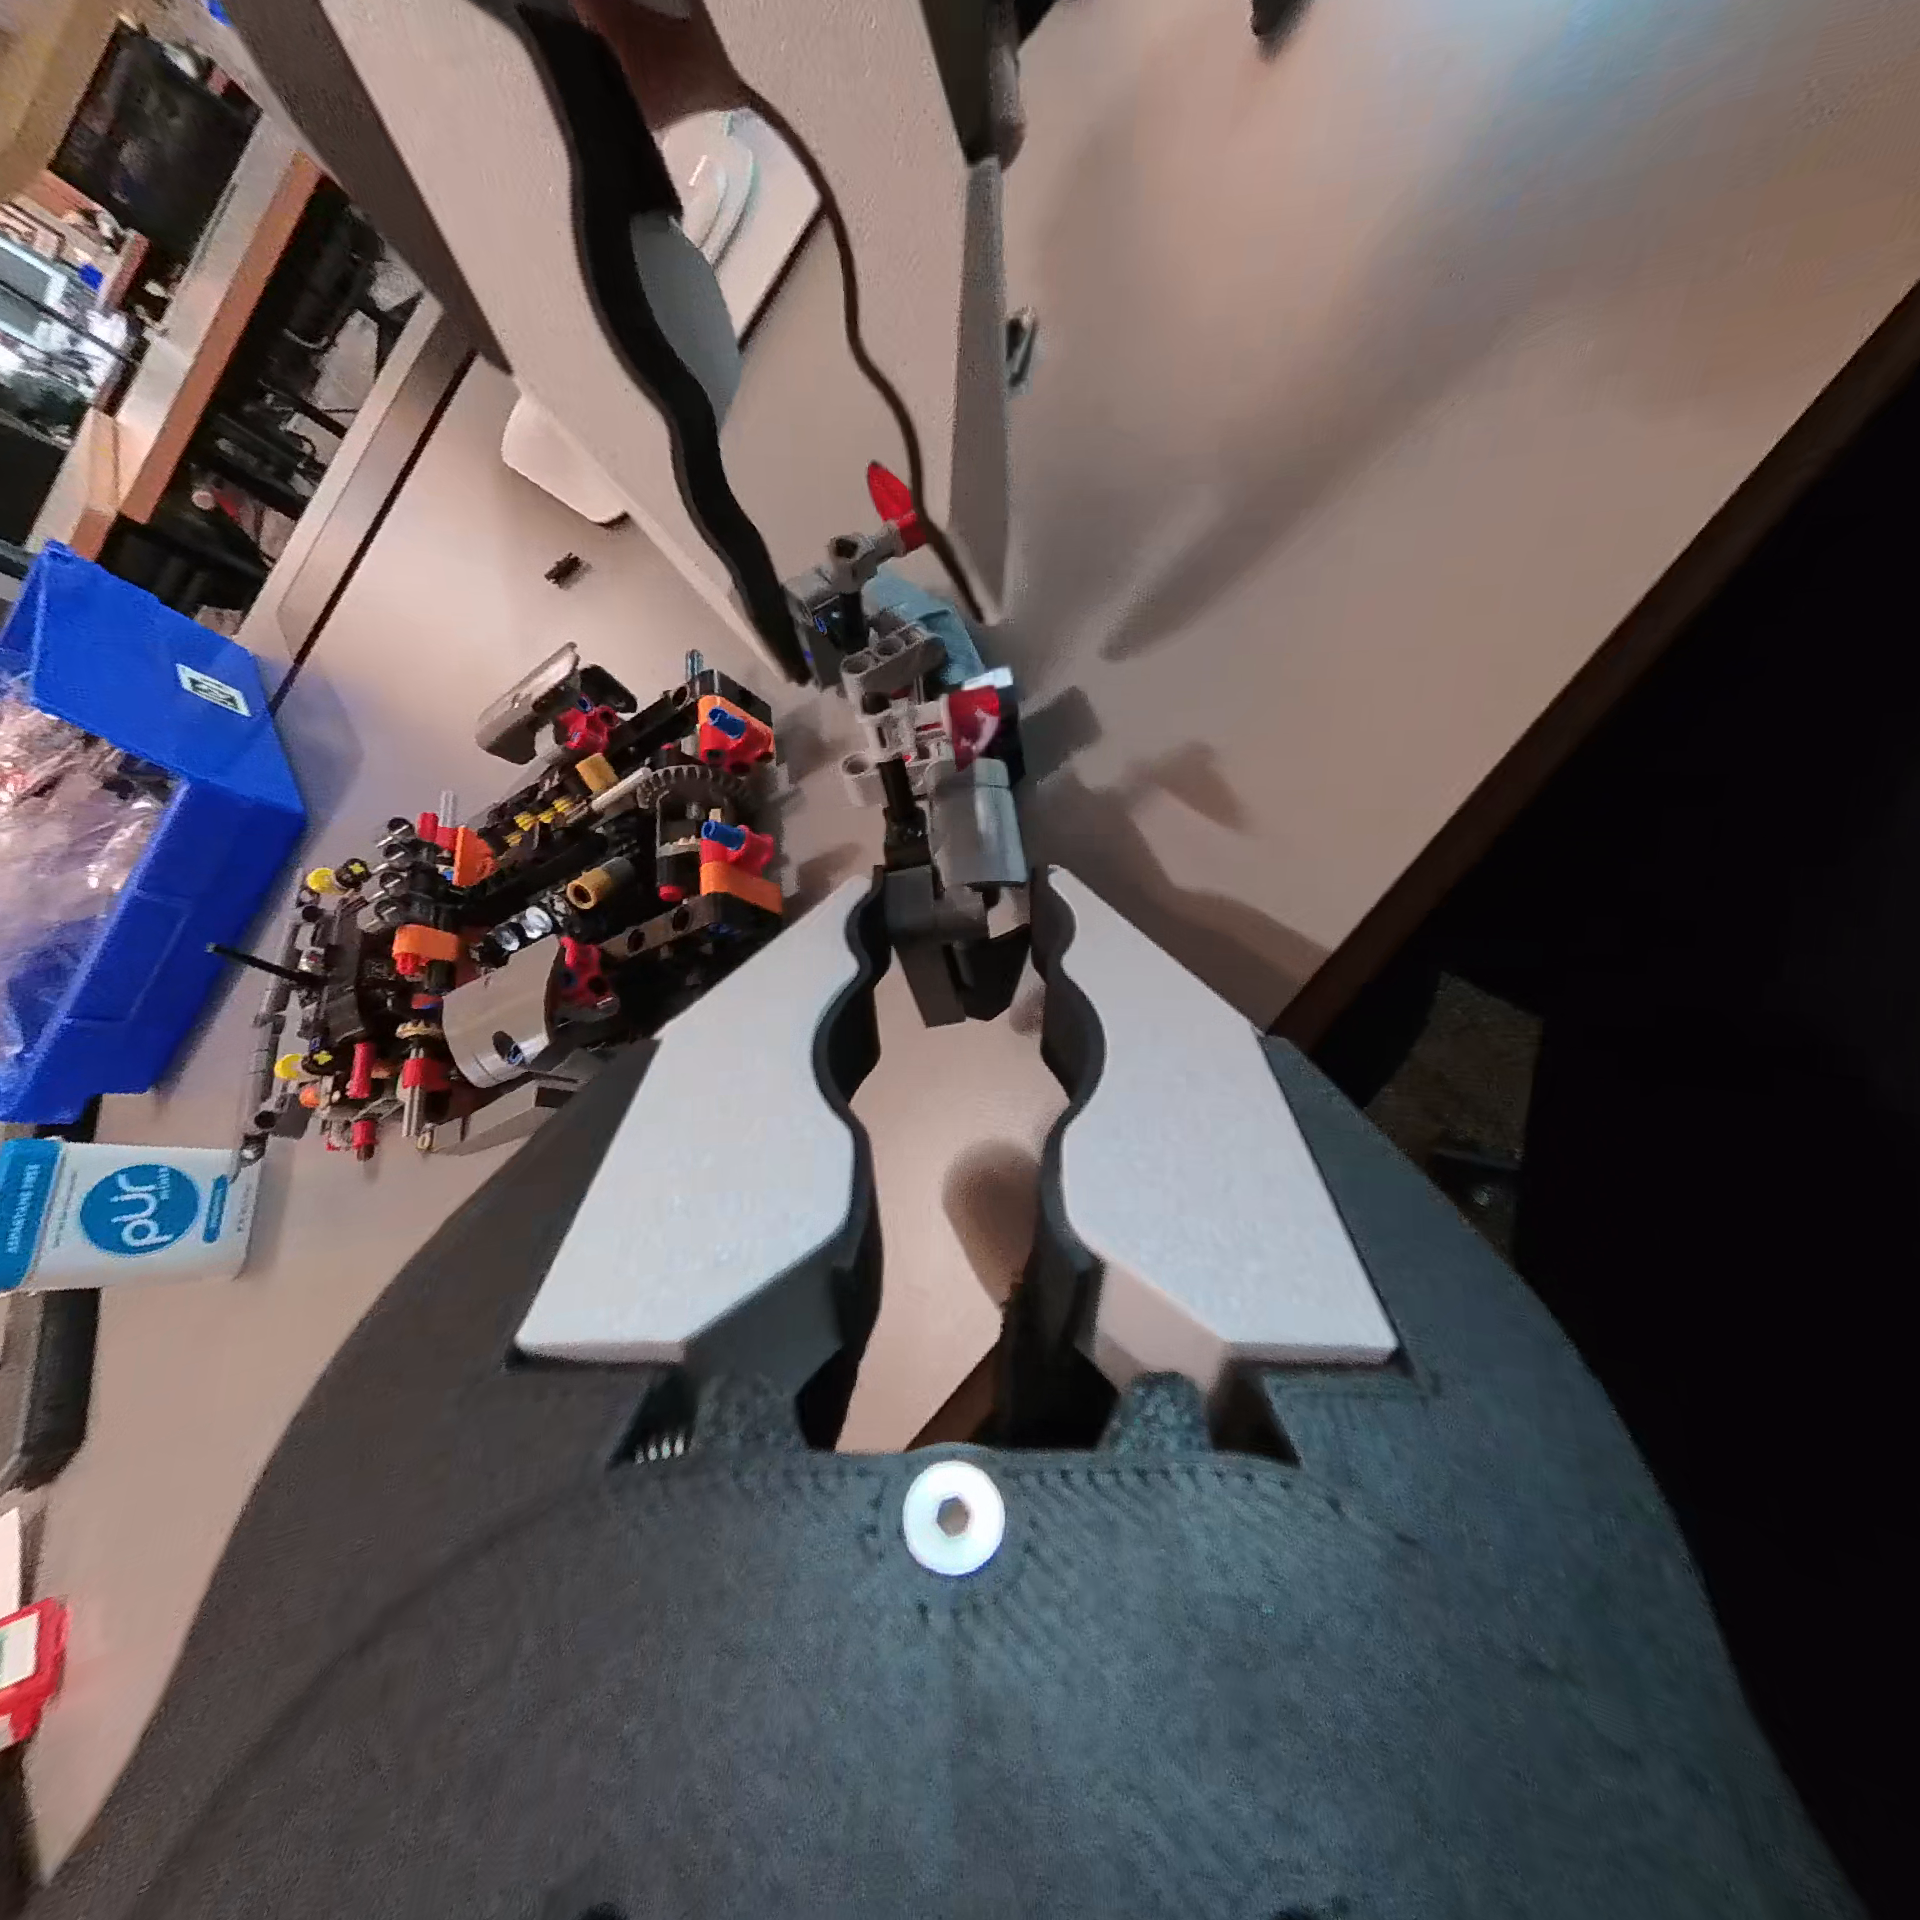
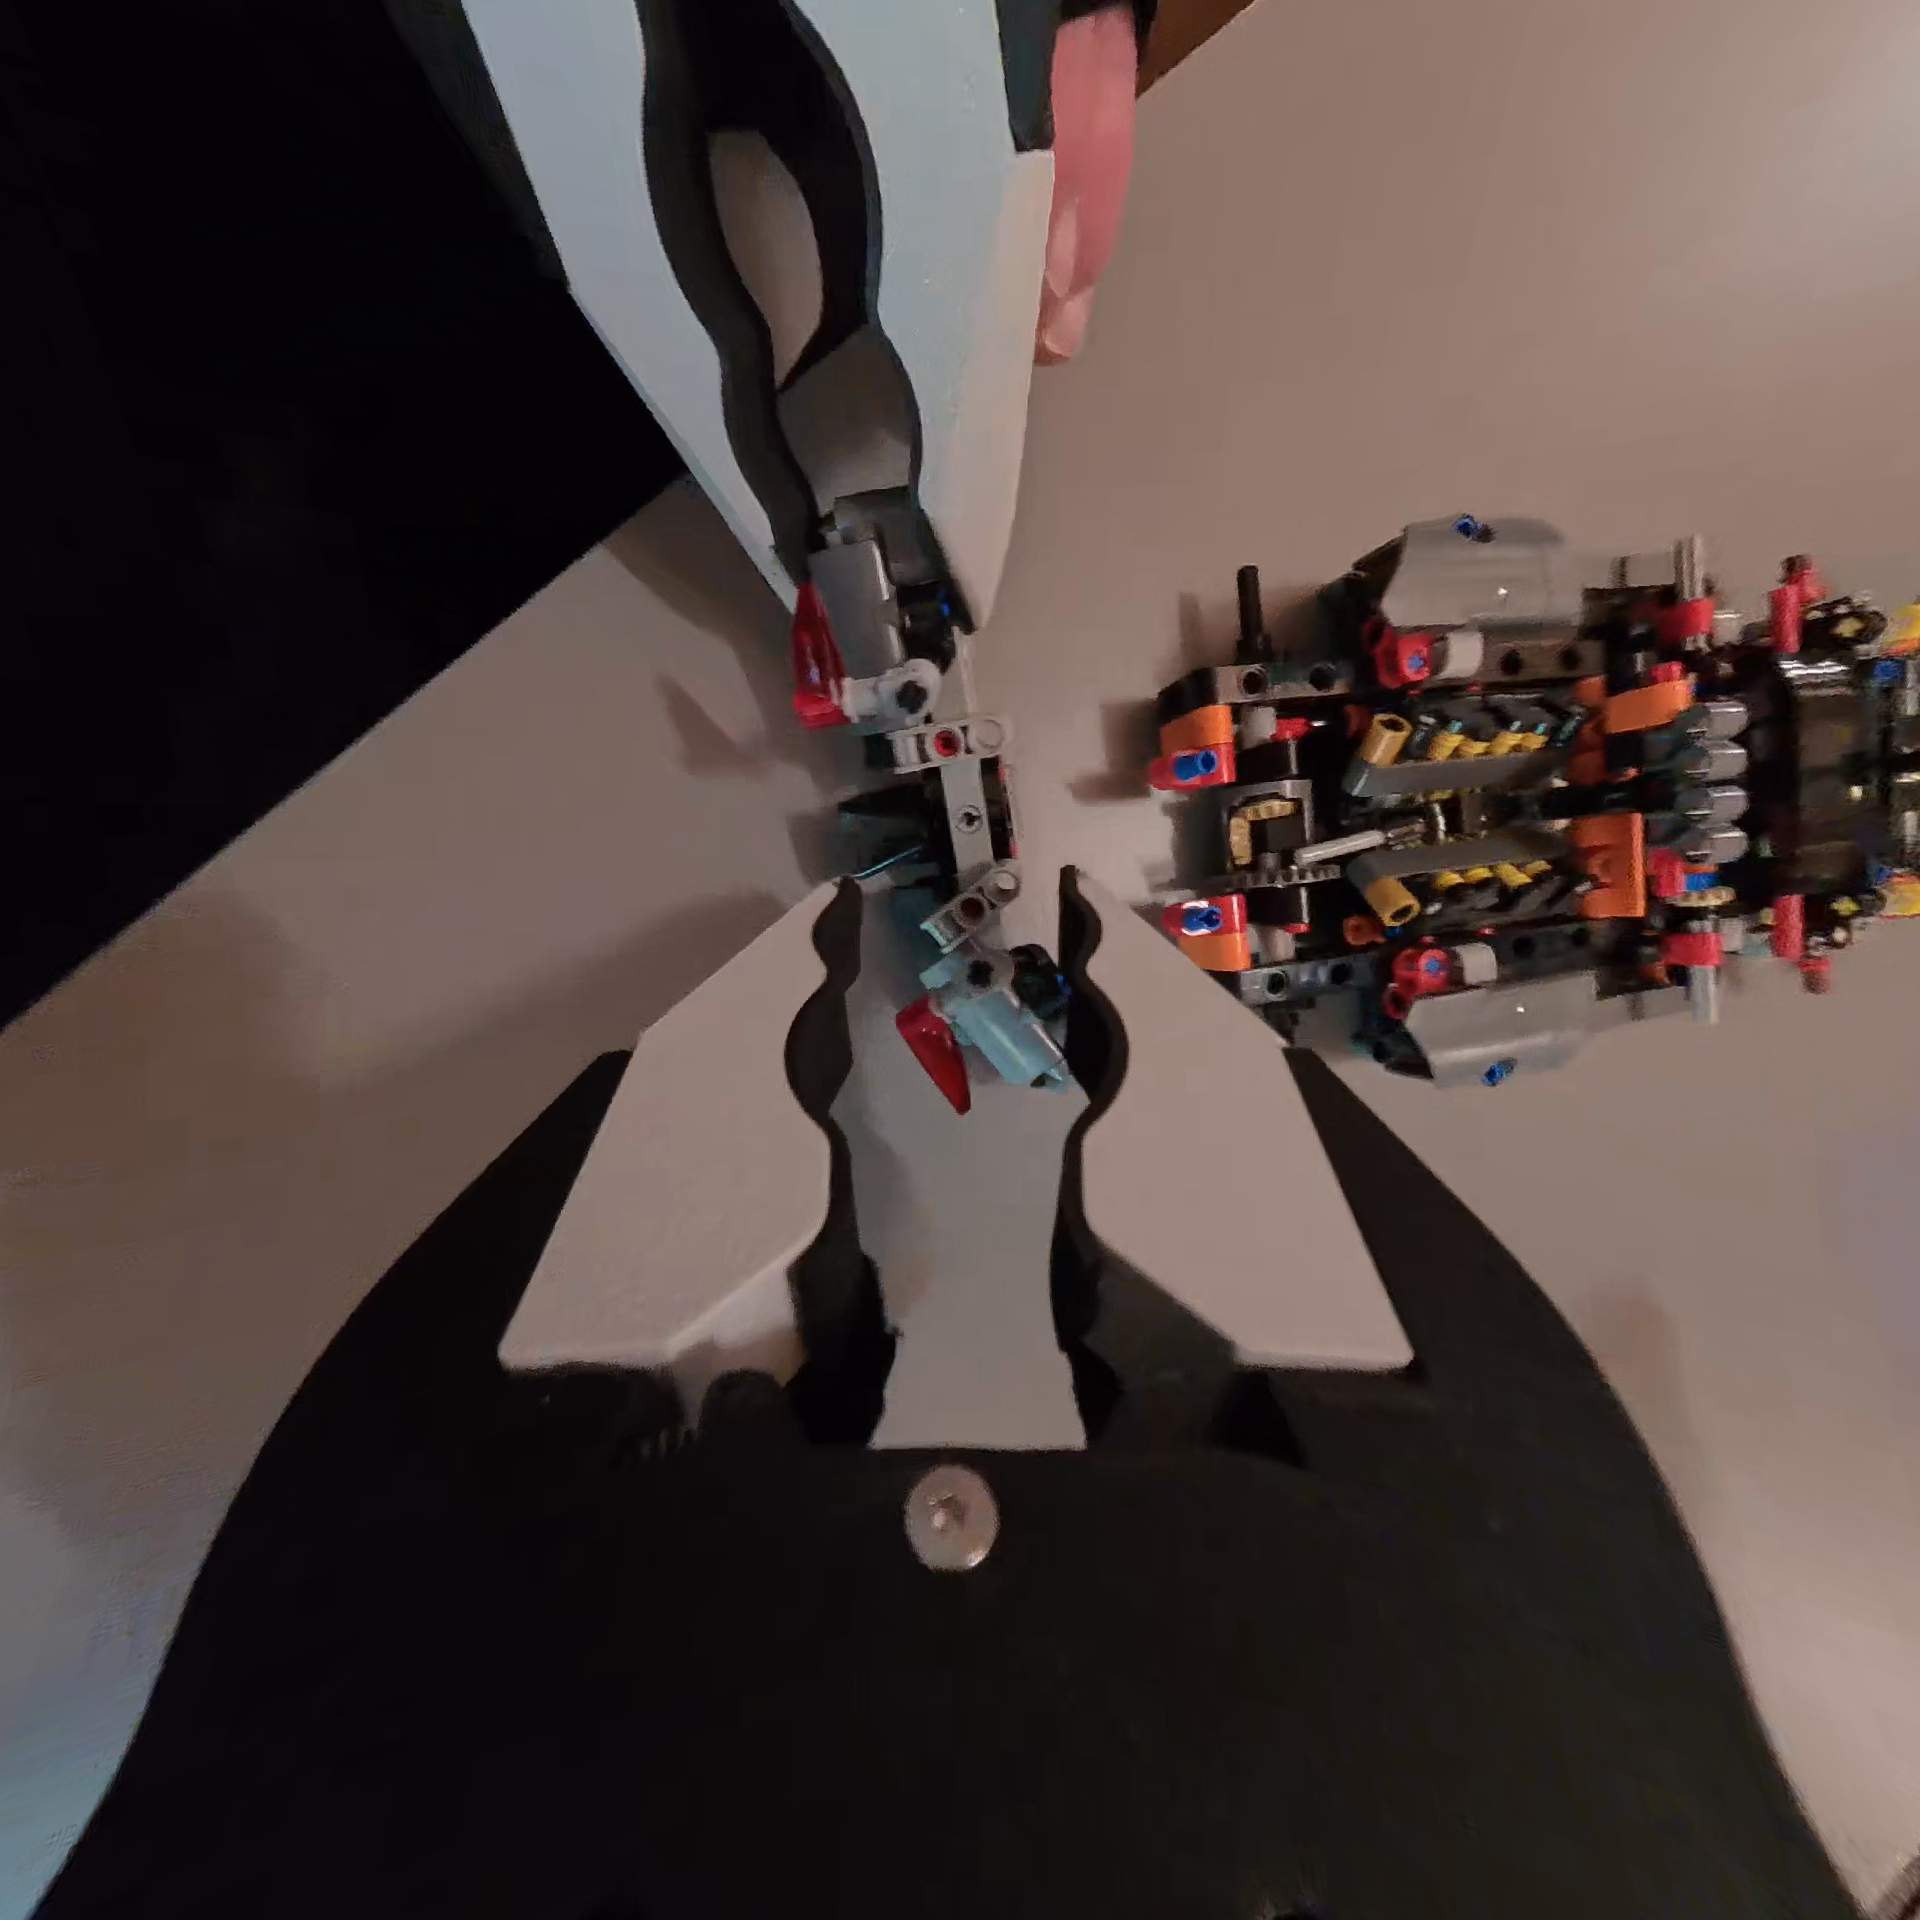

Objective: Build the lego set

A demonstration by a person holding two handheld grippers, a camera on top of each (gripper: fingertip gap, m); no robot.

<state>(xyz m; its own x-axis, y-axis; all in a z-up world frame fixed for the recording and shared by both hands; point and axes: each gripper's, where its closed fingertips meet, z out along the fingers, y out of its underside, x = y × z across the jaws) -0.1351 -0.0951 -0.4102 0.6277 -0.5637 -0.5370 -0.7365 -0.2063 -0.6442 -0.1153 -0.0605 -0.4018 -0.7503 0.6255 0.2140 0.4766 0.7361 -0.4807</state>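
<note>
Subassembly [image 2: 961,821]: grey-black strip, red tips, gripped endwise by left claw [image 1: 956,914] and right claw [image 2: 961,935].
Room: bare table [image 2: 1455,312] beyond; chassis [image 2: 1538,810] near.

Your left gripper [image 1: 954,914] has its grey fingers [image 1: 748,1122] closed on the near end of a small grey, black and red lego sub-assembly [image 1: 935,769], held over the pale desk [image 1: 1351,520]. The right gripper [image 1: 883,613], reaching in from the top, grips the far end of that same piece. To your left, the large black, orange and grey lego chassis [image 1: 540,894] lies on the desk. Further left stands a blue plastic bin [image 1: 156,831] with clear bags inside, and just before it a small white box with a blue round mark [image 1: 135,1216].
</note>
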